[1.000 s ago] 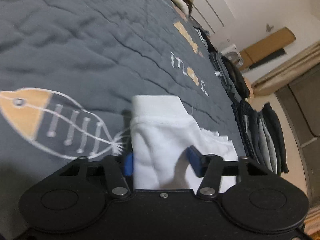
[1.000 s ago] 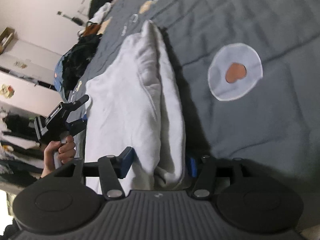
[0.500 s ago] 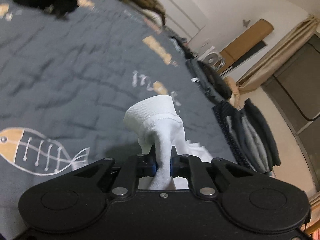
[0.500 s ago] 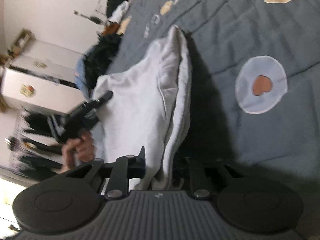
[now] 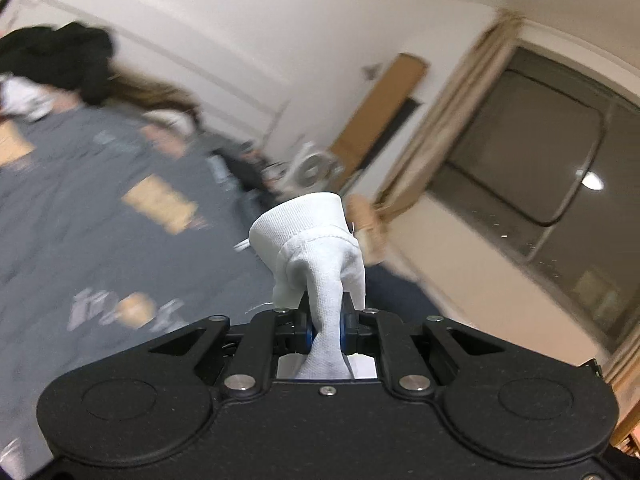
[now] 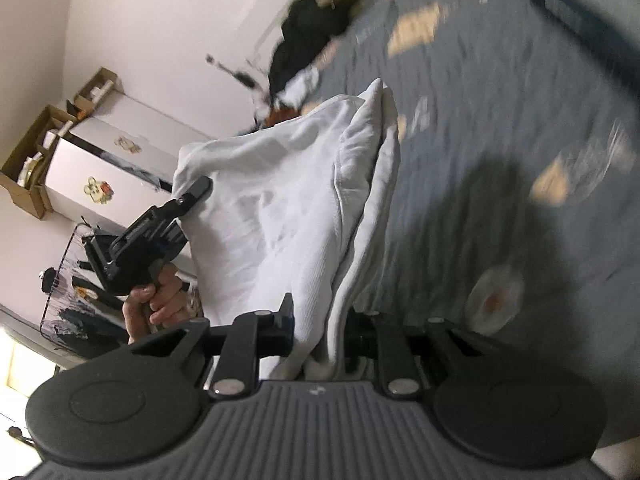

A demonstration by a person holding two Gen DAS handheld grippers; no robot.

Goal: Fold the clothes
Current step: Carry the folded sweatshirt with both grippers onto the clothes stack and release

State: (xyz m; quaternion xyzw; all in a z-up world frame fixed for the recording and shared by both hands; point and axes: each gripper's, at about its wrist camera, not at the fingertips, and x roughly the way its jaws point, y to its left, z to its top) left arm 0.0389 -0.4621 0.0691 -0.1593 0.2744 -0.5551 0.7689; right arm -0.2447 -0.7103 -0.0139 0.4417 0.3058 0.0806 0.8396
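A white garment [image 6: 288,200] hangs lifted above the grey quilt [image 6: 500,128], stretched between both grippers. My right gripper [image 6: 320,324] is shut on its bunched near edge. My left gripper [image 5: 325,326] is shut on a ribbed cuff [image 5: 304,220] of the same white garment, which sticks up past the fingers. In the right wrist view the left gripper [image 6: 160,228] shows at the garment's far corner, held by a hand [image 6: 156,304].
The grey quilt [image 5: 100,216] with orange and white prints covers the bed. A dark clothes heap [image 6: 312,36] lies at its far end. A window with a curtain [image 5: 532,152] is to the right, white cabinets [image 6: 120,156] to the left.
Both grippers closed on the white garment and raised it off the quilt. The views tilted upward, now showing walls and window, with motion blur.
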